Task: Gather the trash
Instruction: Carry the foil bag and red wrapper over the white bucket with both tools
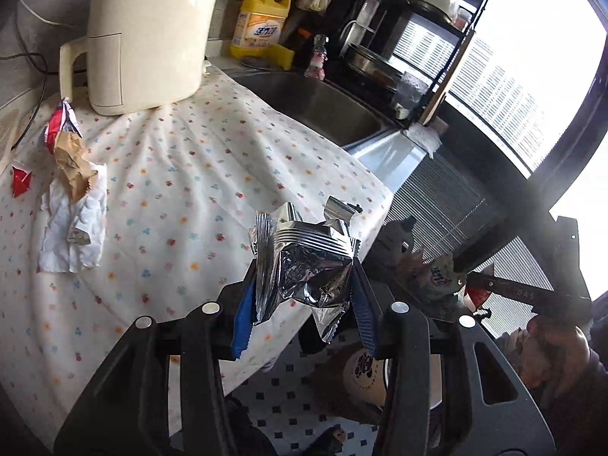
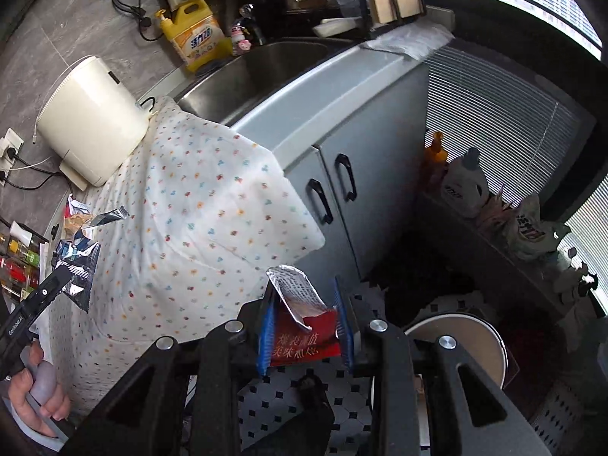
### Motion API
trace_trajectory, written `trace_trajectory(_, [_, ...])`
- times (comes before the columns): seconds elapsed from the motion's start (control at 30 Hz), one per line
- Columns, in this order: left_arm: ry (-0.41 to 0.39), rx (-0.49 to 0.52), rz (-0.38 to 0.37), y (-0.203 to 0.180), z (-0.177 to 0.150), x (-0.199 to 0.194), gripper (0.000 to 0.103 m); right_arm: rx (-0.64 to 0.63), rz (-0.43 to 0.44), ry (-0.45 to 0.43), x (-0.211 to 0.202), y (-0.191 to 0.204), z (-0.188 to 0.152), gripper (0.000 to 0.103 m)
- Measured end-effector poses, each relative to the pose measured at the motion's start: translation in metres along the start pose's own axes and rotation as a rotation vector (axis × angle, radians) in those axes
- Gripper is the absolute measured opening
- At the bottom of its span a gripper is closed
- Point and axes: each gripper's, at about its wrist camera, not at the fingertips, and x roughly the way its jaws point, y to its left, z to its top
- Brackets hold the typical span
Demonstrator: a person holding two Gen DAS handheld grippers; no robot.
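Trash is in both grippers at this moment, each piece carried out past the front edge of the patterned cloth (image 2: 197, 190) that covers the counter. The left gripper (image 1: 304, 296) has its jaws part closed on a crumpled silver foil wrapper (image 1: 304, 262), the blue pads pressing its two sides so that it stands upright between them over the cloth's edge. The right gripper (image 2: 304, 326) has narrower jaws clamped on a red packet (image 2: 304, 338) with a torn silver flap, held clear of the cloth and above the tiled floor. A pale round bin (image 2: 456, 342) stands on the floor below and beyond the cloth's corner, just past the right gripper; my judgement is that both pieces are held firmly and angled downward so they can be dropped into it. More trash remains on the cloth's far side, near the cream kettle (image 1: 152, 34): a brown paper scrap (image 1: 72, 163), a crumpled white tissue (image 1: 72, 228), a red-and-white wrapper (image 1: 57, 121) and a small red scrap (image 1: 21, 182). These lie untouched, so collection appears partly done.
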Motion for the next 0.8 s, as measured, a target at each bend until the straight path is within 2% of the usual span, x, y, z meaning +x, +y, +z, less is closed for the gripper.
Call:
trace_trajectory(0.17, [0.043,0.031,-0.022,-0.046,-0.023,0.013,0.045,0.065,-0.029,0.025,-0.006,-0.057,-0.029,0.032])
trace_trajectory(0.23, [0.057,0.042,-0.033,-0.064,-0.034,0.017,0.045,0.083,-0.049,0.027,-0.010,-0.076,-0.040,0.039])
trace_trajectory(0.3, [0.078,0.050,-0.046,-0.082,-0.046,0.022,0.045,0.093,-0.070,0.026,-0.013,-0.093,-0.050,0.059])
trace_trajectory(0.4, [0.114,0.060,-0.064,-0.105,-0.065,0.031,0.045,0.103,-0.079,0.032,-0.020,-0.113,-0.060,0.064])
trace_trajectory(0.5, [0.144,0.067,-0.088,-0.128,-0.084,0.043,0.045,0.103,-0.088,0.021,-0.031,-0.132,-0.070,0.068])
trace_trajectory(0.8, [0.226,0.089,-0.154,-0.196,-0.131,0.084,0.046,0.112,-0.103,0.011,-0.066,-0.184,-0.097,0.068])
